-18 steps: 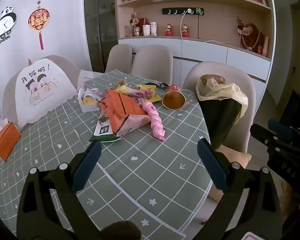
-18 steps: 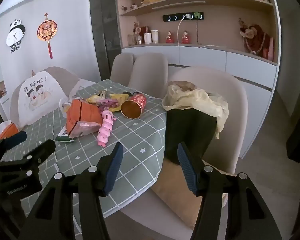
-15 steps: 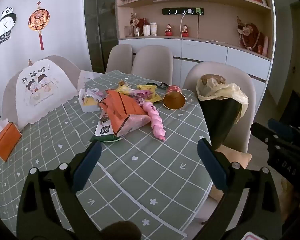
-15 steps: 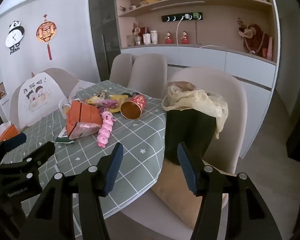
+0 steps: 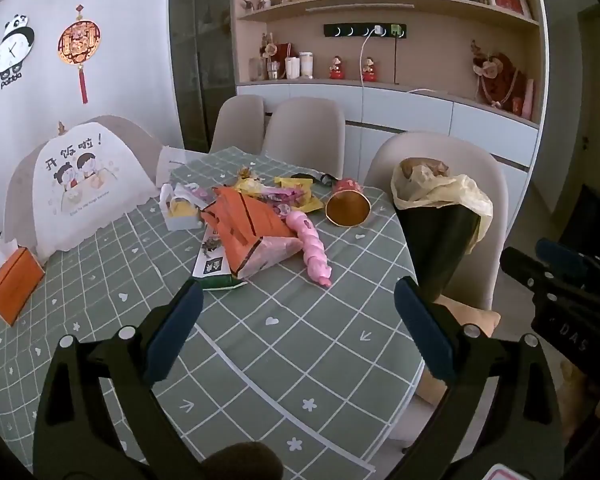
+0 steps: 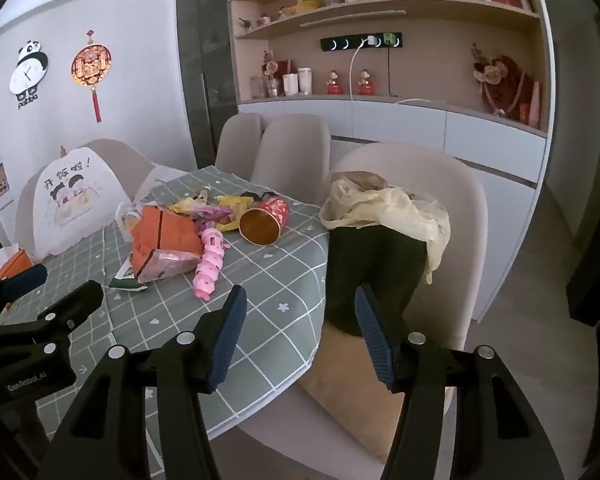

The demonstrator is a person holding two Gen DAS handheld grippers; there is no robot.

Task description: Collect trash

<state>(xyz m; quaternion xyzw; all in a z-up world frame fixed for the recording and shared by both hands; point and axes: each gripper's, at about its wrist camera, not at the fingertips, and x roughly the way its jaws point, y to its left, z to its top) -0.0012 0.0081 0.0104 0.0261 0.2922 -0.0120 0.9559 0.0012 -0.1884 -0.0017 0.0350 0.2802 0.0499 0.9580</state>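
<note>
**Both grippers spread and empty, trash heaped mid-table beside the lined bin**

The left gripper (image 5: pixel 296 308) hangs above the near part of the table (image 5: pixel 260 360), its jaws wide apart with nothing between them. The right gripper (image 6: pixel 300 320) is also spread and empty, held over the table's rounded edge and the chair seat (image 6: pixel 340 392) beyond it.

The left wrist view alone shows the white box (image 5: pixel 178 216) at the far side of the trash pile and most of the orange tissue box (image 5: pixel 14 288) near the left rim. The right wrist view shows the black bin (image 6: pixel 374 268) nearly in full, standing on the chair just off the table edge, its pale yellow liner (image 6: pixel 396 212) draped over the rim.

The trash sits in one cluster near the table's middle: an orange carton (image 5: pixel 248 228) lying on a green-edged wrapper (image 5: pixel 216 268), a pink twisted strip (image 5: pixel 314 246) touching the carton's right side, a red-and-gold cup (image 5: pixel 348 206) on its side with its mouth toward the cameras, and yellow and pink wrappers (image 5: pixel 284 194) behind. Bare checked cloth lies between the left gripper and the pile.

The wrappers at the back overlap and cannot be told apart. What fills the bin is hidden by the liner.
</note>
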